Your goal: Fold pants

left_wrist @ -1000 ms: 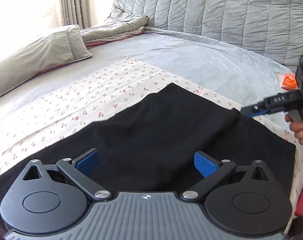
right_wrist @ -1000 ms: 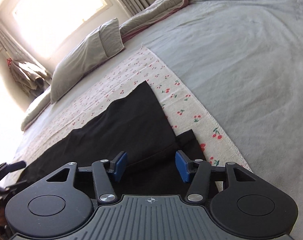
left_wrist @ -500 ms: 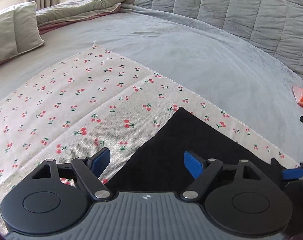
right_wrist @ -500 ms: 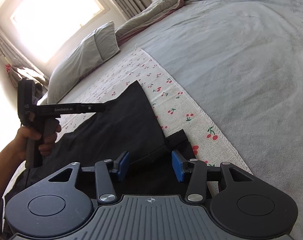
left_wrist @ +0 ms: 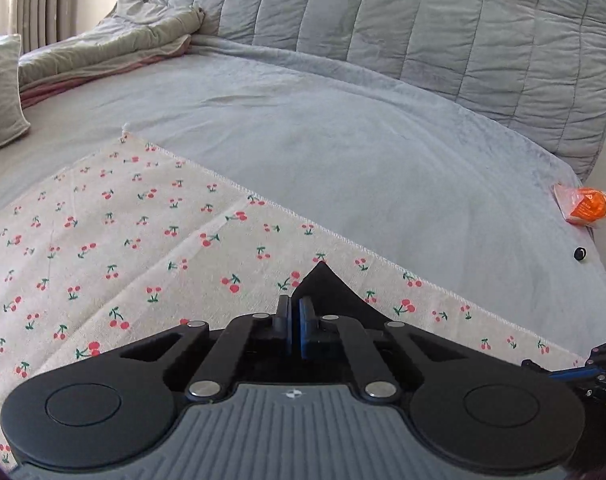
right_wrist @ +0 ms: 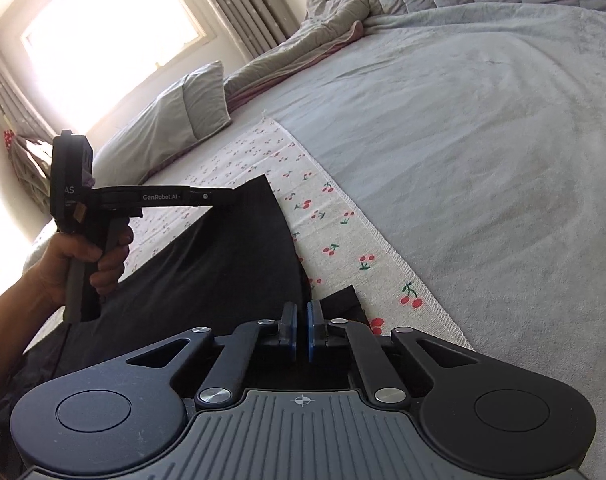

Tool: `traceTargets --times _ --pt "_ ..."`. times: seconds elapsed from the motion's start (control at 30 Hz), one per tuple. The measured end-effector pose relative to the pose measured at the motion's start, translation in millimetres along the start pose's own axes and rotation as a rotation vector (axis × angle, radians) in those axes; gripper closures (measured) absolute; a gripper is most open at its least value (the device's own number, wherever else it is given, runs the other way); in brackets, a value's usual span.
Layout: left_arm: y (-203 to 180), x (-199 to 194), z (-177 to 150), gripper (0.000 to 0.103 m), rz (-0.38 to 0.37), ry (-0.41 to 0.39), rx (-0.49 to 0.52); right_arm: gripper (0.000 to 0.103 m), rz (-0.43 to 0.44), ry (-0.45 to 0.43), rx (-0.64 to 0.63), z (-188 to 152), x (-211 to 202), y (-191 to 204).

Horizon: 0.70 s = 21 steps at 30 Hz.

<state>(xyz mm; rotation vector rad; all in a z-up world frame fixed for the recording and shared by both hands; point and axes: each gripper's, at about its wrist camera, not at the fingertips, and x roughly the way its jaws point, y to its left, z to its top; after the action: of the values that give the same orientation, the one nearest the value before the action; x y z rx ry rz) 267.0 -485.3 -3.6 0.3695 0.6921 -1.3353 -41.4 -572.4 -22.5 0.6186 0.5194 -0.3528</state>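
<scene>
Black pants (right_wrist: 207, 264) lie on a cherry-print cloth (left_wrist: 123, 248) on the bed. My left gripper (left_wrist: 294, 320) is shut on the far corner of the pants (left_wrist: 323, 284); it also shows in the right wrist view (right_wrist: 227, 198), pinching that corner. My right gripper (right_wrist: 301, 328) is shut on the near corner of the pants (right_wrist: 343, 304). The cherry-print cloth also shows in the right wrist view (right_wrist: 335, 232).
The grey bedspread (left_wrist: 343, 140) stretches beyond the cloth. A pillow (right_wrist: 175, 120) and a rolled quilt (left_wrist: 103, 52) lie at the far side. An orange packet (left_wrist: 585, 204) and a small black object (left_wrist: 580, 254) sit near the bed's right edge.
Both grippers went from open to shut on pants corners. The left gripper moved to the far corner of the pants.
</scene>
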Motion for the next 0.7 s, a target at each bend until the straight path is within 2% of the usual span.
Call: traceTargets --times 0.17,0.27,0.43,0.47,0.57,0.6,0.67,0.7 --pt "-6.6 2.2 17.9 0.103 0.068 -0.069 0.036 0.1 -0.023 -0.061 -0.037 16.2 -8.1 7.2" --pt "-7.6 17.9 22.6 0.103 0.091 -0.063 0.049 0.1 -0.062 -0.056 -0.048 22.4 1.3 8.0" --pt "-9.6 52.5 8.1 0.102 0.15 -0.011 0.096 0.1 -0.127 -0.016 -0.062 19.3 22.6 4.5" --pt "-9.2 55.1 5.2 0.102 0.161 -0.021 0.099 0.1 -0.135 -0.006 -0.063 18.2 26.4 3.3" --pt "-1.8 54.4 5.2 0.101 0.166 -0.043 0.045 0.098 -0.157 0.009 -0.073 15.7 31.0 2.9" --pt "-0.5 52.8 6.7 0.101 0.188 -0.044 0.027 0.095 -0.167 0.013 -0.083 16.1 30.4 4.6" --pt "0.0 44.2 9.7 0.089 0.222 -0.034 -0.01 0.088 -0.205 0.012 -0.112 16.6 24.5 11.5" --pt "-0.2 36.4 10.2 0.072 0.226 -0.036 -0.03 0.086 -0.219 0.013 -0.128 16.8 21.3 14.4"
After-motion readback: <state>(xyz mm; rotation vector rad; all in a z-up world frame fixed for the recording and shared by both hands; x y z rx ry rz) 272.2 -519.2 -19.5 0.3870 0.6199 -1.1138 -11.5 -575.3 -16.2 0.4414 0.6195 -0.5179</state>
